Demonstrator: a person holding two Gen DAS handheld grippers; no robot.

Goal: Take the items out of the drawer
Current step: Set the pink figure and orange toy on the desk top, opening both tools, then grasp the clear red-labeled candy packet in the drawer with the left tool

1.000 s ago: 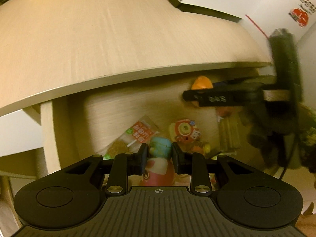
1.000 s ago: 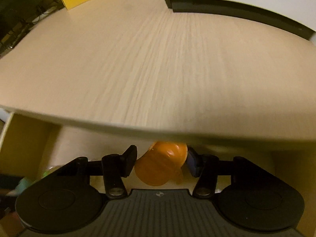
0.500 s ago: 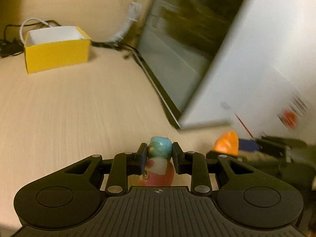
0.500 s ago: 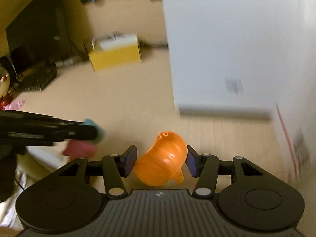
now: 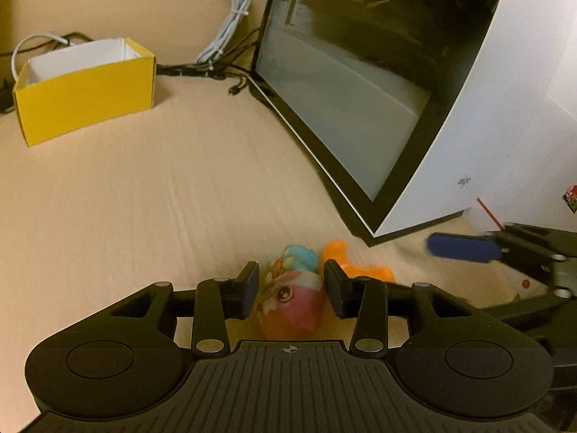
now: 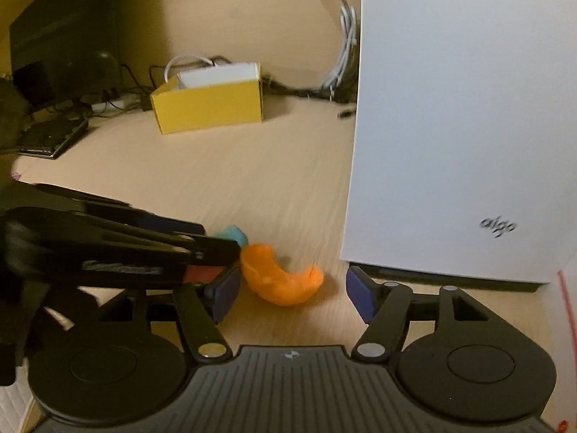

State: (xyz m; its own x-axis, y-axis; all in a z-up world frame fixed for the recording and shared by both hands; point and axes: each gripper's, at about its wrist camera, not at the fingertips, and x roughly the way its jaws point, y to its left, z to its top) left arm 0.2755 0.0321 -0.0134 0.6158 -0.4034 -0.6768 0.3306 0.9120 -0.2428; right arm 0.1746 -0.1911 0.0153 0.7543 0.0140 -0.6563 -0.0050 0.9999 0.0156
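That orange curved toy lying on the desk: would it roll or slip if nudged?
The orange toy looks like hollow, smooth plastic, so probably light and easily skidded across the desk. Resting on its curved side, it would likely rock or spin rather than roll far.

Two small toys lie on the pale wood-grain bench (image 5: 144,198): one pink egg-shaped figure with a light blue cap (image 5: 292,299), between the pads of the left tongs (image 5: 291,287), and one curved orange plastic piece (image 6: 279,276), between the pads of the right tongs (image 6: 290,294). Two pairs of black tongs are in view, both opening. Far ahead of them stands one open yellow cardboard box with a white inside (image 5: 84,88). One white computer case with a dark glass side panel (image 5: 360,90) stands ahead to the right. One bundle of white cables (image 5: 230,21) hangs behind it
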